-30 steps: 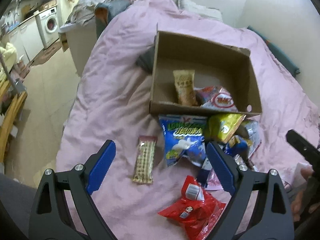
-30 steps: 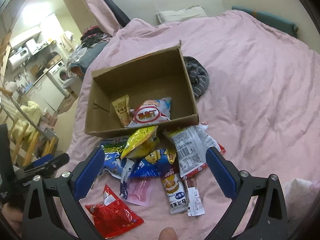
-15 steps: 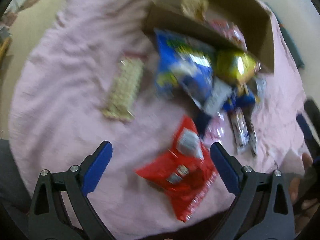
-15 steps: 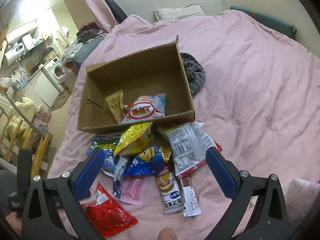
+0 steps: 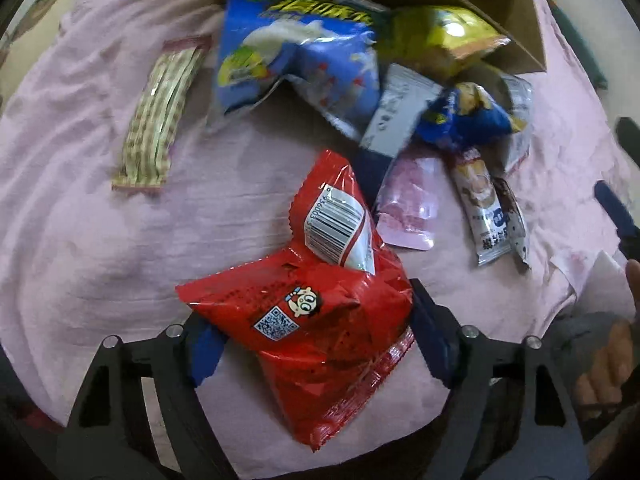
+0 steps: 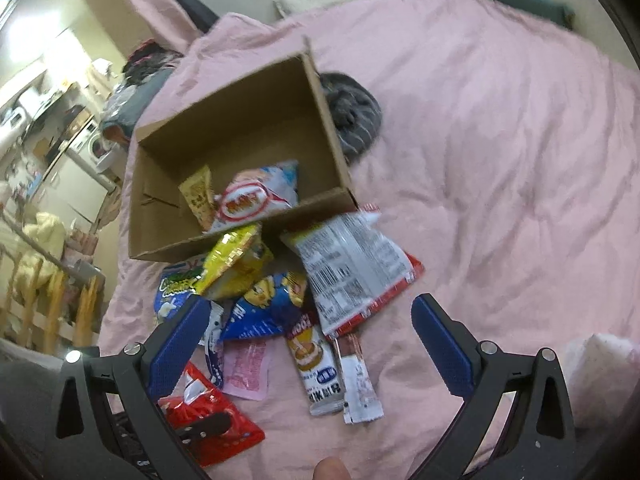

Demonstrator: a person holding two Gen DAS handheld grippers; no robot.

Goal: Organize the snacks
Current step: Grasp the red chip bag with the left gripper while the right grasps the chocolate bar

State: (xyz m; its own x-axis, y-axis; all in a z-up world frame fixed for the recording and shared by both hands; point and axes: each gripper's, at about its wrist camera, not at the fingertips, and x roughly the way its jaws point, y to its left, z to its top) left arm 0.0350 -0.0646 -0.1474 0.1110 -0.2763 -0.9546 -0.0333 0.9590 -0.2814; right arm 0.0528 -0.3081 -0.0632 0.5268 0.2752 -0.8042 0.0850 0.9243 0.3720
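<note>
A red snack packet (image 5: pixel 320 320) lies on the pink bedspread (image 5: pixel 100 240), nearest to me. My left gripper (image 5: pixel 316 340) points down over it with both blue pads against its sides; the jaws are closing and the packet crumples between them. The packet (image 6: pixel 240 440) also shows low left in the right wrist view. Beyond it lies a pile of snacks: a blue bag (image 5: pixel 304 48), a yellow bag (image 5: pixel 440 36), a pink sachet (image 5: pixel 408 208) and a long wafer bar (image 5: pixel 156 120). My right gripper (image 6: pixel 312 344) hovers open above the pile, holding nothing.
An open cardboard box (image 6: pixel 320 92) stands behind the pile with a white-and-red bag (image 6: pixel 256 196) and a tan packet (image 6: pixel 198 196) inside. A grey striped garment (image 6: pixel 352 120) lies beside the box. Furniture and a washing machine (image 6: pixel 96 144) stand off the bed's left side.
My left gripper dropped and tilted down onto the red packet, and its jaws narrowed from wide open to touching it. The right gripper moved slightly lower and closer to the pile.
</note>
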